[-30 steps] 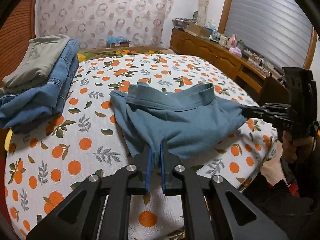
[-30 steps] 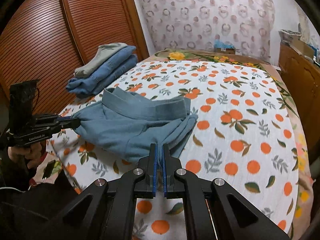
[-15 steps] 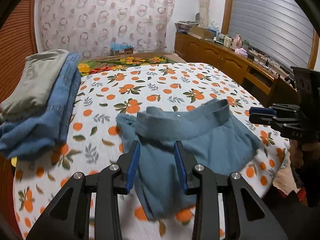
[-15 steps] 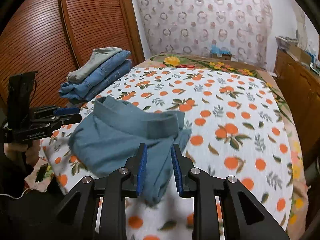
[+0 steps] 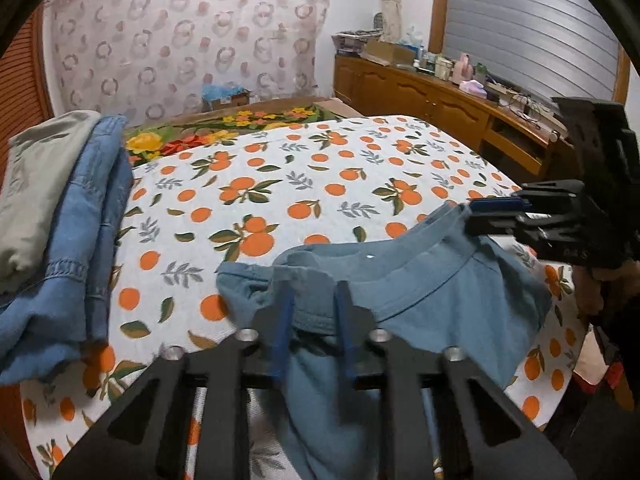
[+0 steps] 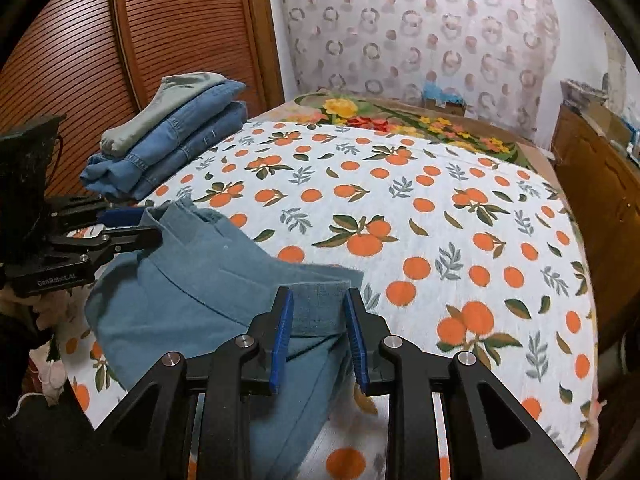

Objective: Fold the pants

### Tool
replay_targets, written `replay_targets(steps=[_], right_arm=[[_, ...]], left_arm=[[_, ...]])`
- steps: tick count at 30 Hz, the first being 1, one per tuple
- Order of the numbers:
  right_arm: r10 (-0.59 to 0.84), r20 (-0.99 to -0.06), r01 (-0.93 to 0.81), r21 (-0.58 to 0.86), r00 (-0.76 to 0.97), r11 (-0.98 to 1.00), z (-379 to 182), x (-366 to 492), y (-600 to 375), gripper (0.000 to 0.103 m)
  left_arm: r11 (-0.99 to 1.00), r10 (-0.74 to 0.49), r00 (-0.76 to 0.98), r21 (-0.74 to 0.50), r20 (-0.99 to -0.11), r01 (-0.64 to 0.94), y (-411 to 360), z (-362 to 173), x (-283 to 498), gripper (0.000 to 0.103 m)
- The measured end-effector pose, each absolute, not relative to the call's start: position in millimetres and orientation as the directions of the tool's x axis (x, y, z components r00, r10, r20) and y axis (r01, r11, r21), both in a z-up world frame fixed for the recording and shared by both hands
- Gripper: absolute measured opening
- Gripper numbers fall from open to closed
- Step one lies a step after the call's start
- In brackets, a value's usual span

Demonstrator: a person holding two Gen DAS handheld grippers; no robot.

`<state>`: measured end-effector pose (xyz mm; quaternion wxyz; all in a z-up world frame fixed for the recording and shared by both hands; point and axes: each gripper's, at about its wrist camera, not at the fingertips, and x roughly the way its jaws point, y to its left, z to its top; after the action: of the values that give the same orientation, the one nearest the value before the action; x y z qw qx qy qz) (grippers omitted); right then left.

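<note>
Blue-grey pants (image 5: 420,284) lie bunched at the near edge of the bed, waistband facing away; they also show in the right wrist view (image 6: 192,296). My left gripper (image 5: 314,320) is open, its blue pads either side of the left end of the waistband. My right gripper (image 6: 318,336) is open, its pads either side of the right end of the waistband. Each gripper shows in the other's view, the right (image 5: 496,216) and the left (image 6: 132,226), both with jaws apart at the waistband ends.
The bed has an orange-print cover (image 5: 320,176) (image 6: 440,216). A stack of folded jeans and grey pants (image 5: 60,200) (image 6: 172,136) sits at the bed's far left by a wooden shutter door (image 6: 80,52). A wooden sideboard (image 5: 440,100) with clutter runs along the right.
Both grippers were shut on the pants a second ago, then opened and let go. They have since moved forward to the two ends of the waistband, jaws still apart.
</note>
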<state>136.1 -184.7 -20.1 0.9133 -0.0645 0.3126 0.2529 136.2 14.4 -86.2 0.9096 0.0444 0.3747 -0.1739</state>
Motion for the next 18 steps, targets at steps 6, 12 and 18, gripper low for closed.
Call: replay_targets(steps=[6,12,18], right_arm=[[0.423,-0.528,-0.456,0.074,0.736,0.887,-12,134,-193,0.005],[0.357,-0.589,-0.396,0.068,0.725,0.916,-28,154,-181,0.005],[0.347,-0.592,-0.393,0.056,0.727,0.918,-25,158,-175,0.005]], left_arm=[[0.947,-0.289,0.735,-0.07,-0.613,0.314,17,-63,134,0.014],[0.961,-0.236,0.711,-0.052,-0.662,0.271,15,-77,159,0.014],[0.966,-0.222,0.689,-0.058,-0.689,0.253,21,-84,162,0.025]])
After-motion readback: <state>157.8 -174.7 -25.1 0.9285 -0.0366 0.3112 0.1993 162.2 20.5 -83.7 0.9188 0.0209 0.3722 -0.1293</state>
